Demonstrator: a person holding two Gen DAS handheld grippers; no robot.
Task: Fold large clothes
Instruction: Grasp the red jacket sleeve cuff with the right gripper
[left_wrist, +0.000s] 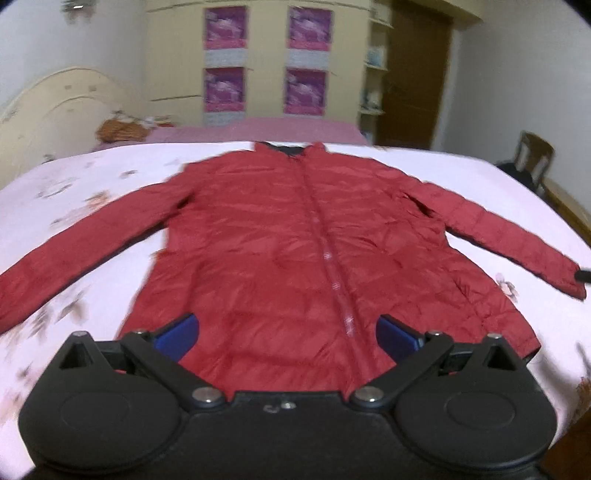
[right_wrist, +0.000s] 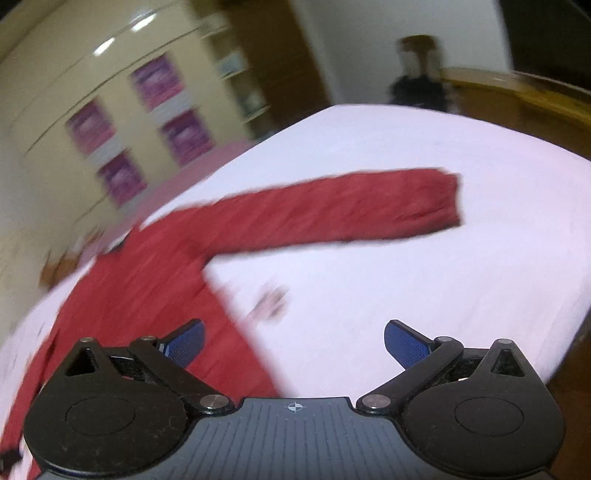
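The red jacket (left_wrist: 280, 236) looks light, puffy and probably slippery. Pinch the cuff at the right wrist view's upper right. Left gripper (left_wrist: 288, 334) and right gripper (right_wrist: 293, 345) gape wide, empty.

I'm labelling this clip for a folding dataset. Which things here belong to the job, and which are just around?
For the job:
- red jacket, spread flat, sleeves out
- bed it lies on
- left gripper, open
- right gripper, open

Just around:
- wardrobe
- headboard
- chair
- door
- basket
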